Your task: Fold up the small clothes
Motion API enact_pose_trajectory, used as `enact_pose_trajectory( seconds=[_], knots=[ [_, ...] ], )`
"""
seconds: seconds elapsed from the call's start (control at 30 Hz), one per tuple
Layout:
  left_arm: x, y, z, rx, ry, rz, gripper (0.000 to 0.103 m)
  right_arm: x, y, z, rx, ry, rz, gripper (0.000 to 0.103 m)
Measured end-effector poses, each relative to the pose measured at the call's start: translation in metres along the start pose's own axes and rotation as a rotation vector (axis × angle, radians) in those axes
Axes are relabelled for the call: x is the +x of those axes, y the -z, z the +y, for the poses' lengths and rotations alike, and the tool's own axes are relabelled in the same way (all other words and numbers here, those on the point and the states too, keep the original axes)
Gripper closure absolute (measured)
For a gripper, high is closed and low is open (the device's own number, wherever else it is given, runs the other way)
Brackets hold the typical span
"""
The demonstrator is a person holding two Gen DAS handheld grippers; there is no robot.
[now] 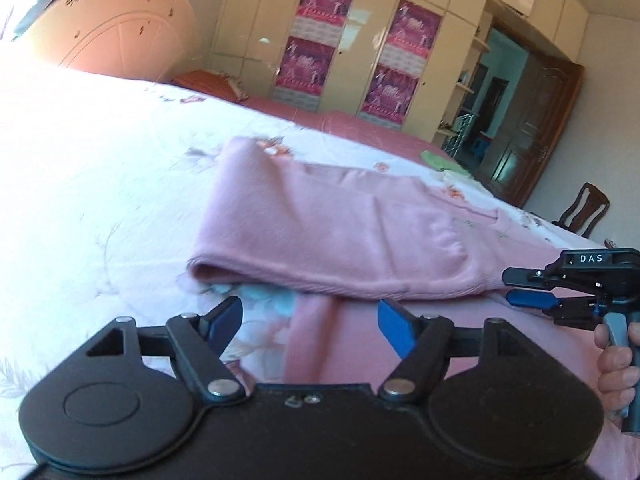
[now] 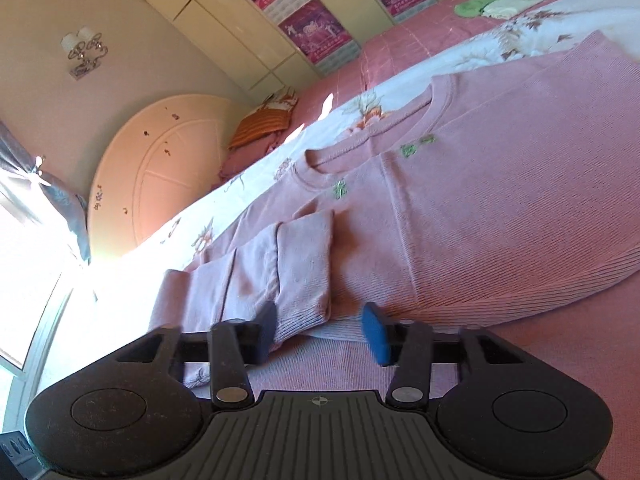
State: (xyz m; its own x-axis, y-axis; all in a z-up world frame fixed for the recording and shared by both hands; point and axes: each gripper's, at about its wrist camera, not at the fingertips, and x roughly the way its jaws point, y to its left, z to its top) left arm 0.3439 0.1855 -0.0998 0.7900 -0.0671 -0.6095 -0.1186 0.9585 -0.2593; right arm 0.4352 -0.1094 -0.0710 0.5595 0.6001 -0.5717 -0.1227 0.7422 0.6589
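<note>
A pink knit sweater (image 1: 340,224) was laid flat on the bed (image 1: 100,168), on a white floral cover, its sleeve (image 2: 280,264) folded across the body below the neckline (image 2: 372,128). The left claw (image 1: 310,326) was held released just short of the garment's near folded edge, with nothing between its pads. The right claw (image 2: 320,330) was brought to the hem at the sleeve cuff, jaws parted, and no grip could be confirmed there. The sweater was judged light, soft and limp, likely to sag and crease when lifted; hold would best be taken at the ribbed hem and the folded edge, both layers pinched together. The sweater's far side was cut off in the right wrist view, glare washed out the bed at the left, and the small clothes (image 2: 500,2) at the bed's far end could hardly be made out.
</note>
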Motion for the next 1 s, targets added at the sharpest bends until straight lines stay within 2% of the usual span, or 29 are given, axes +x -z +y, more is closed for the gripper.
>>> enact_pose_trajectory(
  seconds=[0.1, 0.13, 0.17, 0.27, 0.37, 0.47, 0.5, 0.57, 0.6, 0.73, 1.0],
  knots=[
    [0.008, -0.001, 0.007, 0.001, -0.003, 0.004, 0.030, 0.013, -0.001, 0.006, -0.018, 0.012, -0.005, 0.070],
    [0.010, -0.002, 0.008, -0.002, -0.004, 0.001, 0.031, 0.014, -0.002, 0.010, -0.033, 0.022, -0.014, 0.080],
    [0.013, -0.003, 0.010, -0.006, -0.004, -0.004, 0.031, 0.013, -0.004, 0.013, -0.055, 0.033, -0.028, 0.099],
    [0.020, -0.009, 0.012, -0.007, -0.013, -0.013, 0.033, 0.000, -0.011, 0.028, -0.134, 0.046, -0.087, 0.098],
    [0.024, -0.011, 0.013, -0.001, -0.016, -0.017, 0.042, -0.035, -0.023, 0.040, -0.205, 0.072, -0.215, 0.098],
    [0.023, -0.011, 0.016, -0.016, -0.012, -0.026, 0.045, -0.067, -0.038, 0.027, -0.195, 0.163, -0.324, 0.098],
    [0.022, -0.011, 0.017, -0.019, -0.010, -0.028, 0.046, -0.071, -0.041, 0.019, -0.200, 0.197, -0.332, 0.098],
    [0.022, -0.012, 0.017, -0.022, -0.004, -0.034, 0.050, -0.071, -0.047, -0.003, -0.165, 0.237, -0.284, 0.098],
    [0.022, -0.013, 0.017, -0.023, 0.002, -0.032, 0.055, -0.072, -0.047, -0.011, -0.150, 0.244, -0.272, 0.098],
    [0.026, -0.015, 0.015, -0.018, 0.018, -0.023, 0.061, -0.069, -0.040, -0.023, -0.144, 0.253, -0.250, 0.098],
    [0.032, -0.016, 0.017, -0.001, 0.027, 0.007, 0.058, -0.071, -0.027, -0.033, -0.143, 0.279, -0.227, 0.098]
  ],
)
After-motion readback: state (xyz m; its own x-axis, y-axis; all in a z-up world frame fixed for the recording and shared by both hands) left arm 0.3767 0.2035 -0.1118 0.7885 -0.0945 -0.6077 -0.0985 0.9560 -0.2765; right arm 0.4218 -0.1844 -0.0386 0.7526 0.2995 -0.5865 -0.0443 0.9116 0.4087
